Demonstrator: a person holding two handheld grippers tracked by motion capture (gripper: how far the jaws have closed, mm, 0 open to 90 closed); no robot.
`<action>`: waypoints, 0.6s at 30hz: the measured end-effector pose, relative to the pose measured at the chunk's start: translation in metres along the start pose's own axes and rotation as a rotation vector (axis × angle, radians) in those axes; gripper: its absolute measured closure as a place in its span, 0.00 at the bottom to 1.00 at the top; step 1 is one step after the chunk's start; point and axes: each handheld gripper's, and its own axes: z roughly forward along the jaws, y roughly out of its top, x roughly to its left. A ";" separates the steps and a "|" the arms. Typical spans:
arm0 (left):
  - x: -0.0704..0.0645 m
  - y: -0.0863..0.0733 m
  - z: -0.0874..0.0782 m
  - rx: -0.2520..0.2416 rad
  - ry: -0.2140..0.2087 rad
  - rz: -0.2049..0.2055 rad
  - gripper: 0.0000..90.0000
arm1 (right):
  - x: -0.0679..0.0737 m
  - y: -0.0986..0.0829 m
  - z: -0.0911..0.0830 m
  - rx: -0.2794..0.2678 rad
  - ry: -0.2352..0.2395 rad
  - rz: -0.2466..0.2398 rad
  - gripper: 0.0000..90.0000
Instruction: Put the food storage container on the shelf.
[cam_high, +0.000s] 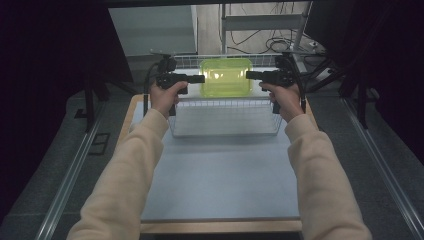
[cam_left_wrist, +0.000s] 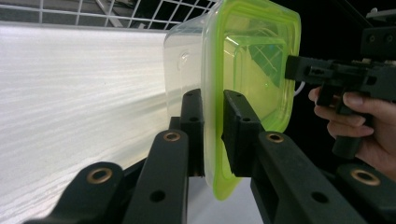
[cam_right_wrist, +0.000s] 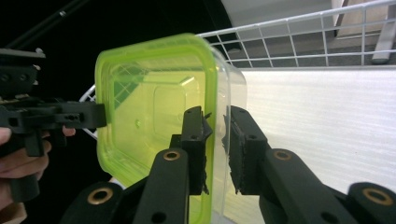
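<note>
A clear plastic container with a lime-green lid (cam_high: 226, 77) hangs over the back part of a white wire basket (cam_high: 225, 102), held from both sides. My left gripper (cam_high: 202, 78) is shut on the lid's left rim, and my right gripper (cam_high: 248, 75) is shut on its right rim. In the left gripper view the jaws (cam_left_wrist: 213, 98) clamp the green rim of the container (cam_left_wrist: 247, 70), with the right gripper (cam_left_wrist: 292, 67) touching the far edge. In the right gripper view the jaws (cam_right_wrist: 215, 114) straddle the container's (cam_right_wrist: 154, 107) rim, and the left gripper (cam_right_wrist: 100, 115) meets the opposite edge.
The wire basket stands at the far end of a pale blue mat (cam_high: 220, 185) on a wooden-edged table. Its white floor (cam_left_wrist: 70, 93) lies below the container. Metal rails (cam_high: 70, 175) run along both sides. A shelf frame and cables (cam_high: 270, 35) stand behind.
</note>
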 end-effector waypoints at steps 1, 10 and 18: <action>-0.001 0.000 0.001 -0.001 0.006 -0.002 0.85 | 0.000 0.000 0.001 -0.002 -0.003 -0.001 0.84; 0.002 0.000 0.005 -0.002 0.027 -0.003 0.79 | 0.001 -0.002 0.007 0.006 -0.053 -0.040 0.72; 0.001 -0.001 0.013 -0.001 0.047 0.014 0.54 | 0.003 -0.004 0.009 0.008 -0.084 -0.056 0.60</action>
